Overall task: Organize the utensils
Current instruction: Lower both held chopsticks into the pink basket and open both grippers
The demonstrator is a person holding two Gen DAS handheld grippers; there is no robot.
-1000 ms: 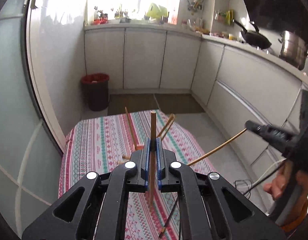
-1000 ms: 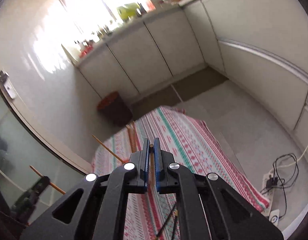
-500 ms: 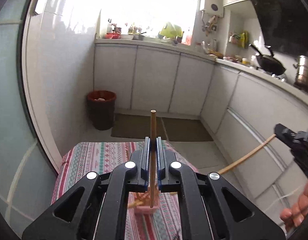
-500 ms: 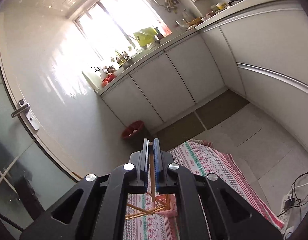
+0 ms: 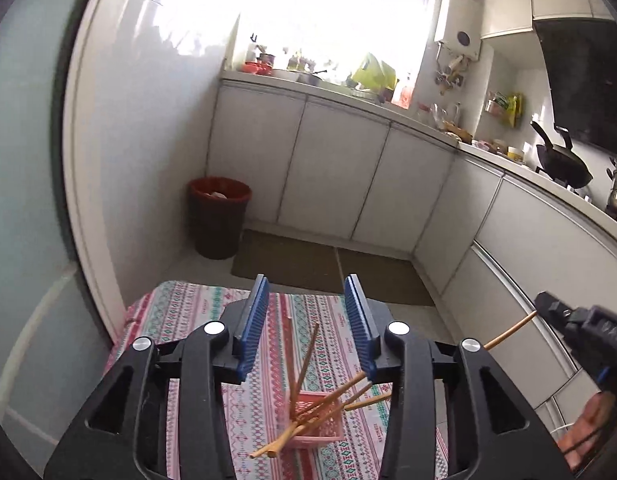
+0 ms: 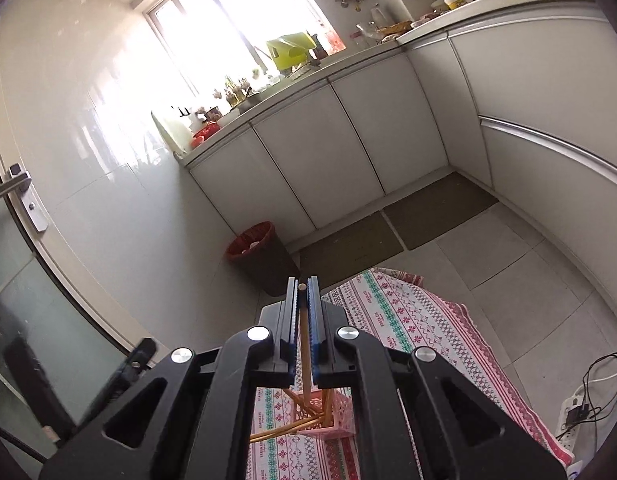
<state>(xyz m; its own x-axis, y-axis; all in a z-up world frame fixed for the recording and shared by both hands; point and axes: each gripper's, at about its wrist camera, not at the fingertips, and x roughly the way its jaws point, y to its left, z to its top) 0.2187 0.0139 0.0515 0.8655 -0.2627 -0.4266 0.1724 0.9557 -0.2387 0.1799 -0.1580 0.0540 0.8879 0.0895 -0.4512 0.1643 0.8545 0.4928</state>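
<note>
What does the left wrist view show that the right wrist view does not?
Left wrist only: the left gripper, jaws just opened with nothing between them, and the person's hand. Right wrist only: the door handle and power strip. Both: the pink basket of chopsticks, the right gripper shut on a chopstick, and the red bin.

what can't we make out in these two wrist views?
- Left wrist: the pink basket's left wall sits behind the left claw's finger.
- Right wrist: the held chopstick's lower end, lost among sticks in the basket.
- Left wrist: right claw seen side-on; jaws unreadable there.
</note>
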